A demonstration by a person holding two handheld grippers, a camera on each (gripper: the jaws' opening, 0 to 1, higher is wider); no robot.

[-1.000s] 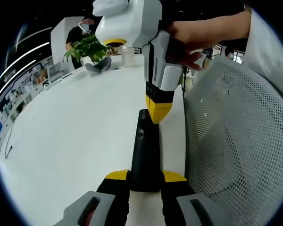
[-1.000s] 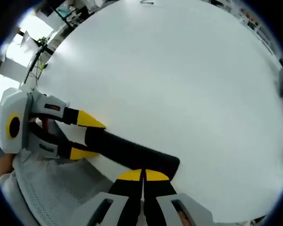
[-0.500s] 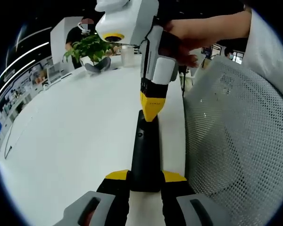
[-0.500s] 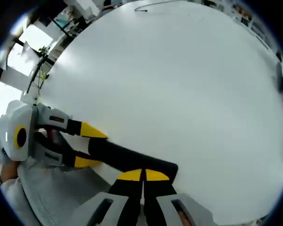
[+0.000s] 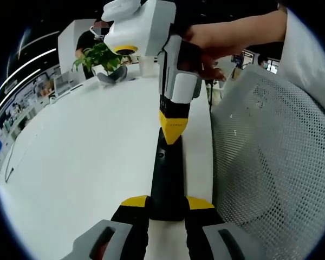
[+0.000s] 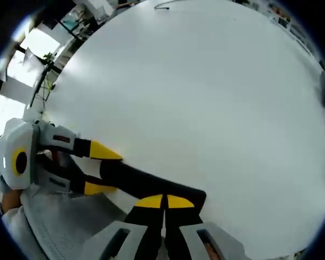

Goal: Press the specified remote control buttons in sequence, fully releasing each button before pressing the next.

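A long black remote [image 5: 165,179] lies out over the white table [image 5: 92,157], its near end clamped between the yellow-tipped jaws of my left gripper [image 5: 167,203]. My right gripper [image 5: 170,132] comes down from above with its yellow tips shut together, resting on the remote's far end. In the right gripper view, my right gripper [image 6: 163,202] is shut with its tips over the remote [image 6: 146,181] at its end. My left gripper [image 6: 105,171] holds the other end from the left. The buttons under the tip are hidden.
A white mesh chair back [image 5: 271,162] stands close on the right, at the table's edge. At the far end are a potted plant [image 5: 100,57], a clear cup [image 5: 147,64] and a seated person [image 5: 92,38]. A thin cable [image 6: 170,4] lies far across the table.
My right gripper has shifted left, from beside the remote's far right edge onto its far end. The left gripper and the remote have stayed put.
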